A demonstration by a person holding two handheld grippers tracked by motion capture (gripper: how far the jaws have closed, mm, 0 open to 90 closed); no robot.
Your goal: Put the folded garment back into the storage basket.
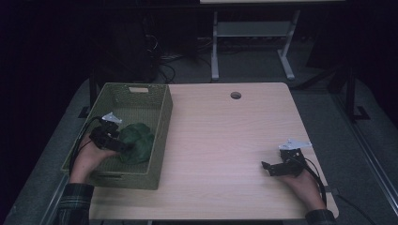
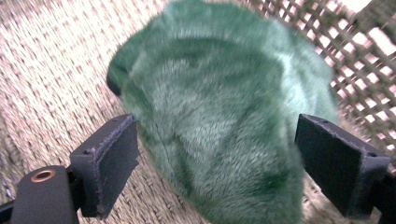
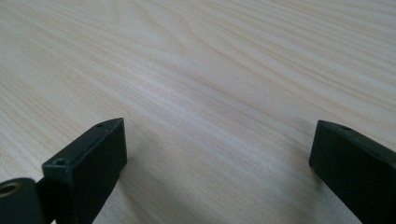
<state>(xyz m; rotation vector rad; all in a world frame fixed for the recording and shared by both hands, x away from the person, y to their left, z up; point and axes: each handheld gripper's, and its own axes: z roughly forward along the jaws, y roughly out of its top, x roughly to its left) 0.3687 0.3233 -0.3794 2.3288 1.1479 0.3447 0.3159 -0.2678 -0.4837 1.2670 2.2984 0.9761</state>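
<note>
A green furry plush (image 1: 137, 141) lies inside an olive woven basket (image 1: 158, 140) at the table's left side. My left gripper (image 1: 121, 143) reaches into the basket from the near left. In the left gripper view its jaws stand wide apart on either side of the plush (image 2: 219, 116); the left jaw touches the fur, the right jaw sits at its edge. My right gripper (image 1: 267, 167) rests low over the bare wooden table (image 1: 225, 136) at the near right, open, with nothing between its jaws (image 3: 217, 158).
The basket's woven floor (image 2: 56, 70) and lattice wall (image 2: 359, 51) surround the plush closely. A round cable hole (image 1: 235, 95) sits near the table's far edge. Beyond the table stand a white desk frame (image 1: 215, 51) and cables on a dark floor.
</note>
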